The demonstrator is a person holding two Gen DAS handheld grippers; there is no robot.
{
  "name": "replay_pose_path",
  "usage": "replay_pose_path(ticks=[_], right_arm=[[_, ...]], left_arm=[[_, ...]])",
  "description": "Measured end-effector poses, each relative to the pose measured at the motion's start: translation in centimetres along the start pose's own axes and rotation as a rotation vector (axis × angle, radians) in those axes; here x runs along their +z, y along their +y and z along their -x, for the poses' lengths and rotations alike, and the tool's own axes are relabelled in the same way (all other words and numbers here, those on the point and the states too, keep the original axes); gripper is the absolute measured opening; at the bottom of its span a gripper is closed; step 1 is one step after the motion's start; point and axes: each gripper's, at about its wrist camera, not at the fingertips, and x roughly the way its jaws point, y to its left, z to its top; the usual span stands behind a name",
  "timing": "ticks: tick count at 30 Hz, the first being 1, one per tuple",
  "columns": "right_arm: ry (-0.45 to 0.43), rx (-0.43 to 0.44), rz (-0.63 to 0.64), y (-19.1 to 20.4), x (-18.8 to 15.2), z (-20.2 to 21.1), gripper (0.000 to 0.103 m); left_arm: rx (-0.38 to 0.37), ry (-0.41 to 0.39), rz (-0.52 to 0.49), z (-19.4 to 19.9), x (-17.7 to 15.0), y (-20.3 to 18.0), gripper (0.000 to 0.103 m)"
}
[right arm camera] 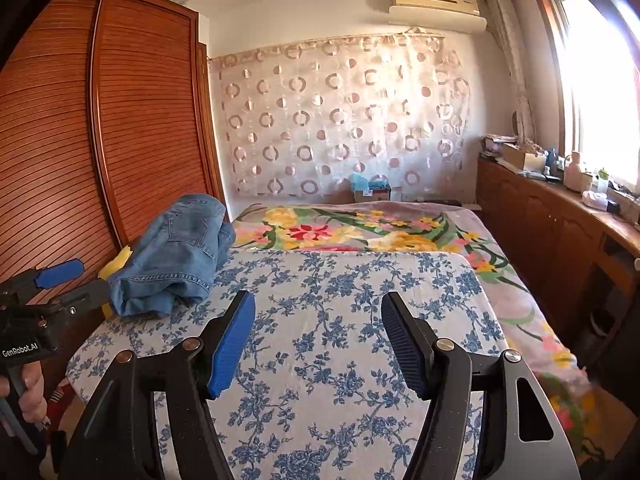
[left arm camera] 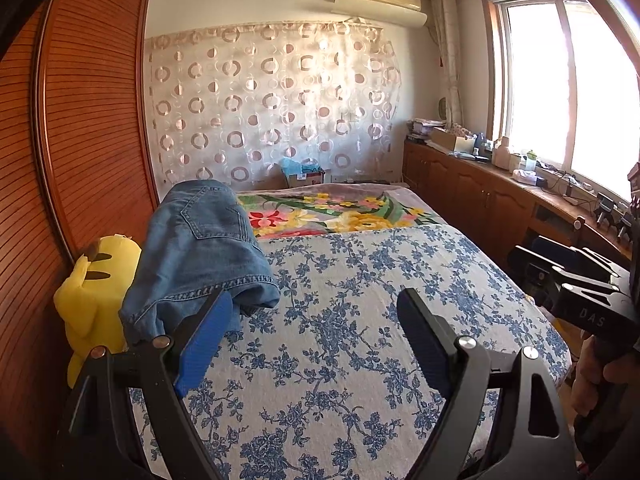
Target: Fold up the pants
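Note:
A crumpled pair of blue jeans (left arm camera: 200,248) lies in a heap at the left edge of the bed, draped partly over a yellow plush toy (left arm camera: 96,292). The jeans also show in the right wrist view (right arm camera: 176,256). My left gripper (left arm camera: 316,304) is open and empty above the blue-flowered bedspread (left arm camera: 360,320), its left fingertip close to the jeans' hem. My right gripper (right arm camera: 318,304) is open and empty over the middle of the bedspread (right arm camera: 340,340), apart from the jeans. The left gripper also shows at the left edge of the right wrist view (right arm camera: 74,280).
A wooden louvred wardrobe (left arm camera: 80,140) stands close along the bed's left side. A bright floral blanket (left arm camera: 332,212) covers the far end of the bed. A wooden cabinet (left arm camera: 500,200) with clutter runs under the window on the right. The right gripper's body (left arm camera: 580,292) shows at the right edge.

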Motion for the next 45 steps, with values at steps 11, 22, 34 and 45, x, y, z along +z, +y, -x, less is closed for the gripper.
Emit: replay_pose_path(ticks=[11, 22, 34, 45], right_arm=[[-0.008, 0.002, 0.003, -0.06, -0.11, 0.03, 0.068], [-0.008, 0.005, 0.002, 0.03, -0.14, 0.05, 0.068], [-0.009, 0.003, 0.005, -0.04, -0.13, 0.07, 0.068], [-0.010, 0.003, 0.005, -0.05, -0.16, 0.07, 0.068]], left_arm=[[0.001, 0.001, -0.001, -0.03, -0.10, -0.05, 0.085], [0.003, 0.000, 0.001, 0.00, -0.25, 0.04, 0.085], [0.002, 0.000, 0.000, 0.01, -0.25, 0.04, 0.085], [0.001, -0.001, 0.000, 0.06, -0.34, 0.01, 0.085]])
